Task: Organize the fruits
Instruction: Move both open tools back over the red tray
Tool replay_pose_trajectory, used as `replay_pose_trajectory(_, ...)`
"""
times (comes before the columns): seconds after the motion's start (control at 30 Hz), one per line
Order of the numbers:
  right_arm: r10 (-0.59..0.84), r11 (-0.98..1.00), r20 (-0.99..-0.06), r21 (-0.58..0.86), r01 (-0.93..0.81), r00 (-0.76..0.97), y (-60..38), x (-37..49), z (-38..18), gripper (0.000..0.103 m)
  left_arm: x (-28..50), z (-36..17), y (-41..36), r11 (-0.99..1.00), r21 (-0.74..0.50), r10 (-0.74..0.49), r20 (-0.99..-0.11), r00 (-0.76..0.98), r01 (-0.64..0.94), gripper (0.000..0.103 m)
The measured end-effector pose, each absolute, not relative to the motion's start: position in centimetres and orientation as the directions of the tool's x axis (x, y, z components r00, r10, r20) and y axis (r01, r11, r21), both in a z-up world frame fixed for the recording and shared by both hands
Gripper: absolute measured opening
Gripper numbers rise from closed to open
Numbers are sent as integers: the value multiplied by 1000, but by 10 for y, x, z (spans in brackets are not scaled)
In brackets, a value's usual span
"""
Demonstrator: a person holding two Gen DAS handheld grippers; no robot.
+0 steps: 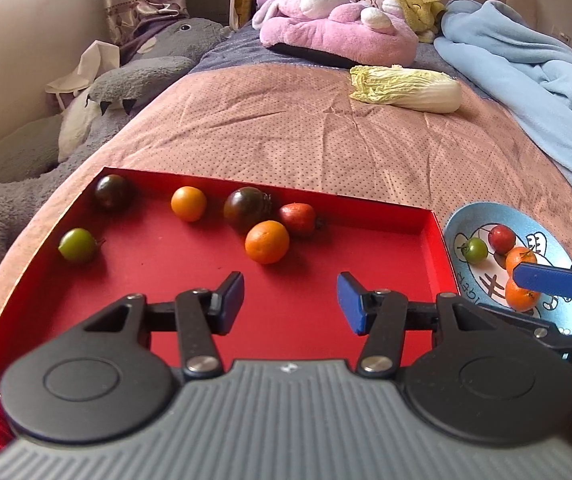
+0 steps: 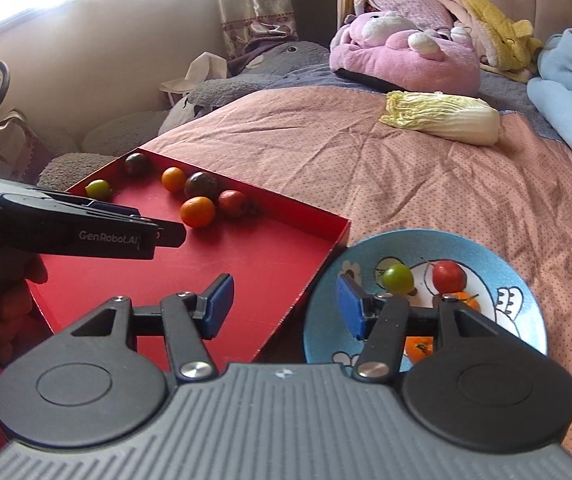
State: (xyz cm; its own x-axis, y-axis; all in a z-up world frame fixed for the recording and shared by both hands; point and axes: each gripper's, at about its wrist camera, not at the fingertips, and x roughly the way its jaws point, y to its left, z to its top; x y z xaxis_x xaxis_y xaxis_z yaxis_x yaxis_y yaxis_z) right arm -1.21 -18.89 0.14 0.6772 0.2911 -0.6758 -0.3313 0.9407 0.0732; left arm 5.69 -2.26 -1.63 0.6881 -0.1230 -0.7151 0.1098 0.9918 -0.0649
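A red tray (image 1: 133, 280) on the bed holds several fruits: two dark tomatoes (image 1: 113, 192), two oranges (image 1: 266, 241), a green fruit (image 1: 77, 244) and a red fruit (image 1: 298, 220). A blue plate (image 1: 470, 280) to its right holds a green fruit (image 2: 398, 278), a red fruit (image 2: 449, 276) and two oranges (image 1: 521, 295). My left gripper (image 1: 290, 303) is open and empty over the tray's near part. My right gripper (image 2: 284, 307) is open and empty, straddling the tray's right wall (image 2: 310, 280) and the plate's left rim (image 2: 326, 276).
A napa cabbage (image 1: 406, 89) lies farther back on the pink quilt (image 1: 286, 132). A pink plush (image 1: 338, 24), a grey plush (image 1: 141, 76) and a blue blanket (image 1: 534, 76) lie around the bed's far side.
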Motion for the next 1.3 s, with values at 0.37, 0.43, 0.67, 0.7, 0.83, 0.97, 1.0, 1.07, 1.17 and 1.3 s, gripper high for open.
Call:
replay_pose_trajectory(0.37,340,909,-690,67,-411,639,-148,-3,1,63,65,-20,5,995,-93,-87,-724,684,29,54)
replay_pose_trajectory(0.43,345,906,-692,69,-418,634,-143,-1,0,63,66,-20,9,994,-104,-85,-727,682,14,54)
replay_pose_trajectory(0.67,362,897,-699,80,-435,617,-124,15,-7,63,60,-15,24,994,-109,-80,-733,676,-1,54)
replay_pose_trajectory(0.7,366,895,-700,83,-439,613,-120,19,-8,63,59,-14,27,995,-103,-76,-734,674,0,54)
replay_pose_trajectory(0.83,379,888,-706,95,-451,598,-101,34,-16,63,63,-9,40,999,-47,-36,-730,683,2,54)
replay_pose_trajectory(0.97,375,890,-714,98,-445,592,-83,55,-25,63,68,-4,61,999,-23,5,-710,704,-31,54)
replay_pose_trajectory(1.0,374,892,-716,104,-439,590,-79,61,-27,63,68,-6,66,999,-26,15,-712,702,-47,54)
replay_pose_trajectory(1.07,372,897,-721,117,-426,585,-75,72,-33,63,69,-12,75,996,-37,28,-728,685,-79,54)
replay_pose_trajectory(1.17,360,906,-730,124,-405,581,-70,87,-41,63,69,-15,82,992,-57,32,-738,674,-111,54)
replay_pose_trajectory(1.3,358,909,-735,133,-395,576,-64,101,-49,62,68,-16,89,987,-93,22,-738,675,-134,54)
